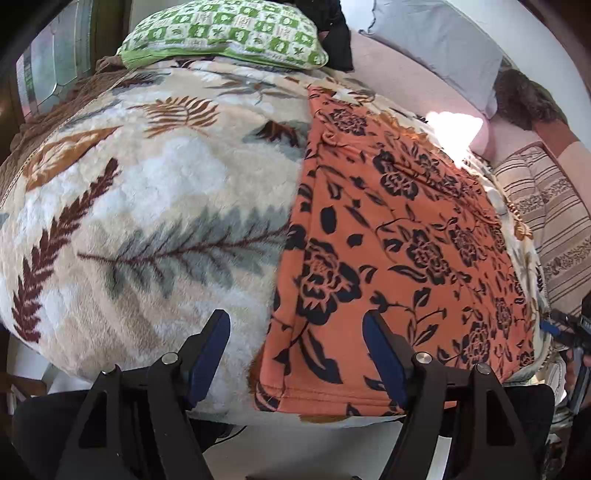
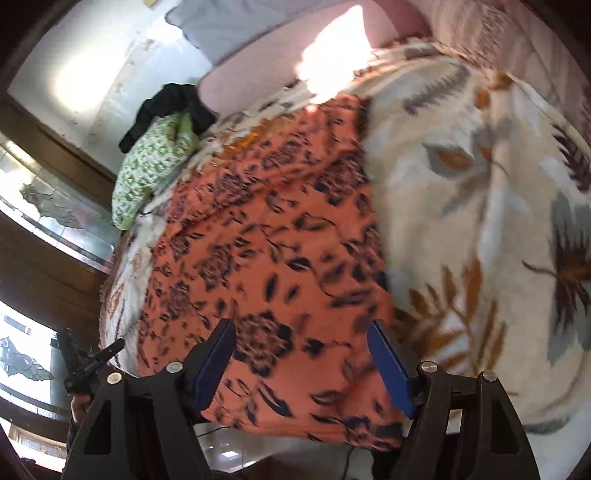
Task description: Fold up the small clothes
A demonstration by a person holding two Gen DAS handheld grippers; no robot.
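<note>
The orange floral garment point(image 1: 399, 236) lies flat on the fleece leaf-print blanket point(image 1: 129, 192), ahead of both sets of jaws. The left gripper point(image 1: 295, 354) and the right gripper point(image 2: 303, 362) both stand wide apart, holding nothing. The cloth looks light, soft and limp, likely to sag; pinching a hemmed near corner seems best.

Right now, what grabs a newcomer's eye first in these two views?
The orange cloth with black flowers, spread flat on the fleecy leaf-print blanket and reaching the bed's near edge. Beyond it, at the far end, sits a green checked pillow with a black garment draped on it. Both the left gripper and right gripper hang open above the cloth's near hem.
</note>
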